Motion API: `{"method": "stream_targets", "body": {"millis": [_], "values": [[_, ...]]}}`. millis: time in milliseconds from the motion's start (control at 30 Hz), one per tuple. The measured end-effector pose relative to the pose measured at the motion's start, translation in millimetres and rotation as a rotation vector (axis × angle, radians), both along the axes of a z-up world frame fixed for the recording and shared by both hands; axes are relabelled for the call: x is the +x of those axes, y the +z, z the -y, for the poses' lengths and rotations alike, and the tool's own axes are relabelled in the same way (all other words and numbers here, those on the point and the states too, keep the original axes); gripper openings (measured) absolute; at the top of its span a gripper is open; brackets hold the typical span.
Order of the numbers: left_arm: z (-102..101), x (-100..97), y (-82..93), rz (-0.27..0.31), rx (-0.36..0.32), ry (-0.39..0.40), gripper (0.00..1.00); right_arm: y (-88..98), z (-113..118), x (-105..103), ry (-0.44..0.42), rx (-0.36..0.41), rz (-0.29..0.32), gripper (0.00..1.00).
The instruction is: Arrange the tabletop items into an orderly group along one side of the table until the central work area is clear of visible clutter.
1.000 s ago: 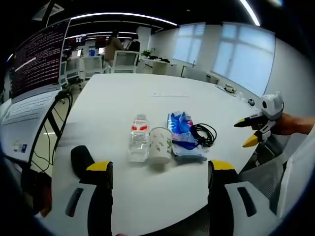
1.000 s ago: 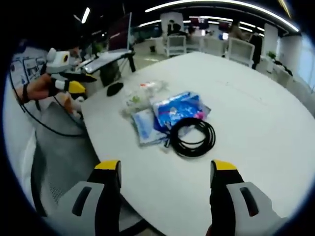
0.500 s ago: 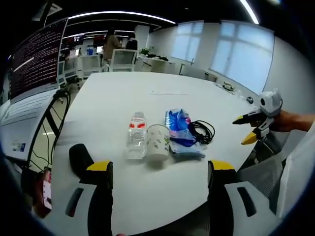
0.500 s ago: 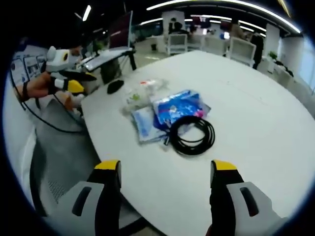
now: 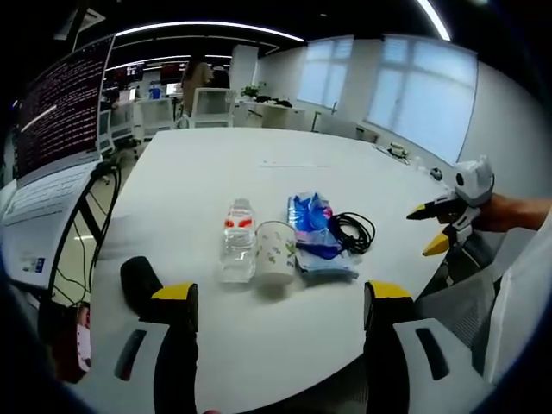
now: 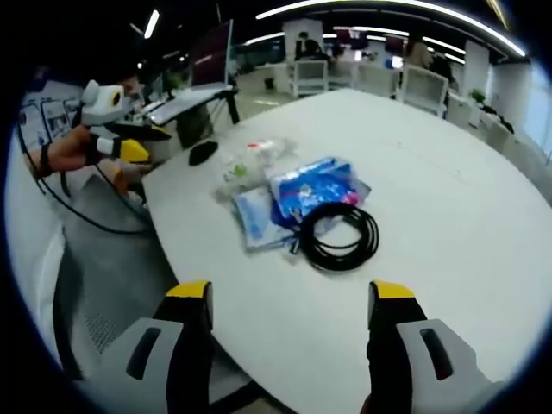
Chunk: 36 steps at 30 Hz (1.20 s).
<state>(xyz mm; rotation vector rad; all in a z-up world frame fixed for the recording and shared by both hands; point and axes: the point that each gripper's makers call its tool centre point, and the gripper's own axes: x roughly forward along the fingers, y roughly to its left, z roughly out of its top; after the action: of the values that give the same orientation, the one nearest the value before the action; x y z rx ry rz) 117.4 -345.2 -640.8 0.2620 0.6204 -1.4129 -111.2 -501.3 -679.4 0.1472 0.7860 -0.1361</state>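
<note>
Both grippers hover off the near rim of the round white table (image 5: 216, 164), holding nothing. The left gripper (image 5: 280, 297) has its 2 jaws spread wide; the right gripper (image 6: 289, 297) is just as wide. Near that rim sits a tight row: a water bottle (image 5: 237, 241) lying down, a paper cup (image 5: 276, 253) touching it, blue packets (image 5: 312, 233), then a coiled black cable (image 6: 338, 235). A black computer mouse (image 5: 140, 278) lies apart, left of the bottle.
</note>
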Motion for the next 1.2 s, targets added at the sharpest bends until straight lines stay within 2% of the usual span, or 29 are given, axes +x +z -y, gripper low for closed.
{"method": "stream_targets", "body": {"millis": [1200], "values": [[-2.1,-2.7,-2.7,-0.01,0.009,-0.018,0.79,-1.8,-7.0,-5.3,-0.023,0.013,0.003,0.71]]}}
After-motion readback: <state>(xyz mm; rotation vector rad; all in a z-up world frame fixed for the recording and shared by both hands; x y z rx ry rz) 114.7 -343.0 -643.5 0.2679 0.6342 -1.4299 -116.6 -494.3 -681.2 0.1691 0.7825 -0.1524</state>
